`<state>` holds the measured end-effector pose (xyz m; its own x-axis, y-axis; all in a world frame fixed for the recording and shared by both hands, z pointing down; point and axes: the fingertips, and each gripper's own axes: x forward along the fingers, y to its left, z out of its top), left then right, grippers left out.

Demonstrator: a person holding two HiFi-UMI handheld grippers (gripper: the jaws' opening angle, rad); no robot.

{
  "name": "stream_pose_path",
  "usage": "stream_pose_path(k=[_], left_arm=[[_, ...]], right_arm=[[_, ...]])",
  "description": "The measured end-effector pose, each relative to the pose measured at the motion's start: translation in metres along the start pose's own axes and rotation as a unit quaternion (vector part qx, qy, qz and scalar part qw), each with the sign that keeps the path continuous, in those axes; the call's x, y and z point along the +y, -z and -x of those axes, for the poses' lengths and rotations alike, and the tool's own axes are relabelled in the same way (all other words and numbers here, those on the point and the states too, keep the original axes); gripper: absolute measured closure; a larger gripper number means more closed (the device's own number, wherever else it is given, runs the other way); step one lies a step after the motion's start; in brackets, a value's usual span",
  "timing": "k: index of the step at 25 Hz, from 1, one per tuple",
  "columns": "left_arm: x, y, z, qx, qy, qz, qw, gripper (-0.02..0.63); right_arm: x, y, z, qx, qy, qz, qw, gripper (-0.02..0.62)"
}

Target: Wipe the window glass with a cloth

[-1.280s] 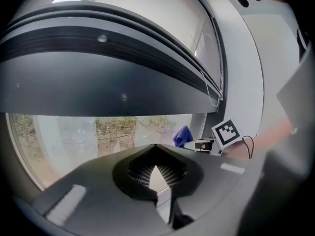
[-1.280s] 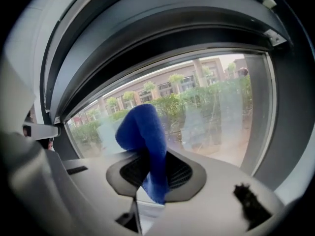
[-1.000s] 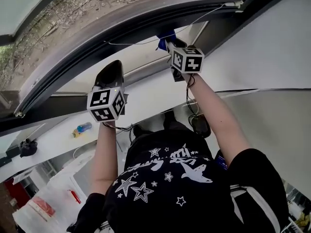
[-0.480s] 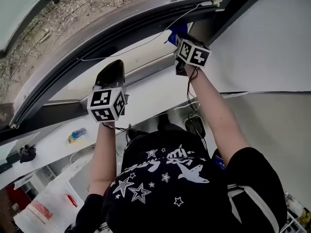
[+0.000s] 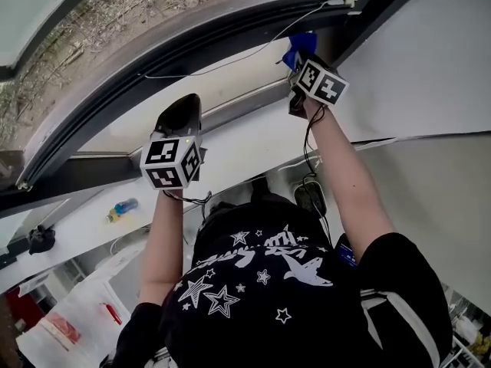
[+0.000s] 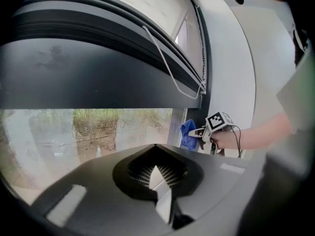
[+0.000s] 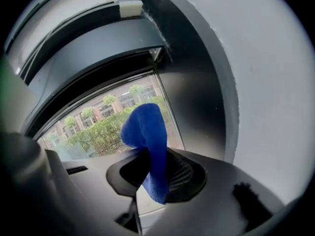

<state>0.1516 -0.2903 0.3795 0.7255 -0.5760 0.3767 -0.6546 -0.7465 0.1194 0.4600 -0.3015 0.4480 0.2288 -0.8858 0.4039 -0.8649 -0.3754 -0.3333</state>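
cloth (image 5: 298,47), blue and pinched in the jaws of the right gripper (image 5: 301,61), has been carried further toward 1 o'clock, to the upper corner of the window glass (image 7: 96,129), so the wipe is judged under way, while the left gripper (image 5: 182,107) is held at 10 o'clock, jaws together on nothing.

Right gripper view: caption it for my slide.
Right hand-held gripper shut on a blue cloth, raised before the window glass beside its dark frame.
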Motion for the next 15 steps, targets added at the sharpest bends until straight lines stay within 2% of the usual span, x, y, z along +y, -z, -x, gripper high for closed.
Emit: stream_pose_path(k=[4,9,12,15], left_arm=[[0.018,0.014,0.033,0.001,-0.012,0.008,0.9999,0.600],[0.058,0.042,0.089,0.004,-0.046,0.028,0.9985,0.600],[0.090,0.056,0.132,-0.003,-0.078,0.038,0.9963,0.600],[0.125,0.071,0.178,-0.009,-0.116,0.052,0.9919,0.600]], right_arm=[[0.034,0.015,0.022,0.008,-0.019,0.022,1.000,0.514],[0.109,0.064,0.045,0.042,-0.074,0.073,0.994,0.514],[0.175,0.103,0.060,0.069,-0.124,0.107,0.984,0.514],[0.256,0.145,0.079,0.096,-0.193,0.134,0.967,0.514]])
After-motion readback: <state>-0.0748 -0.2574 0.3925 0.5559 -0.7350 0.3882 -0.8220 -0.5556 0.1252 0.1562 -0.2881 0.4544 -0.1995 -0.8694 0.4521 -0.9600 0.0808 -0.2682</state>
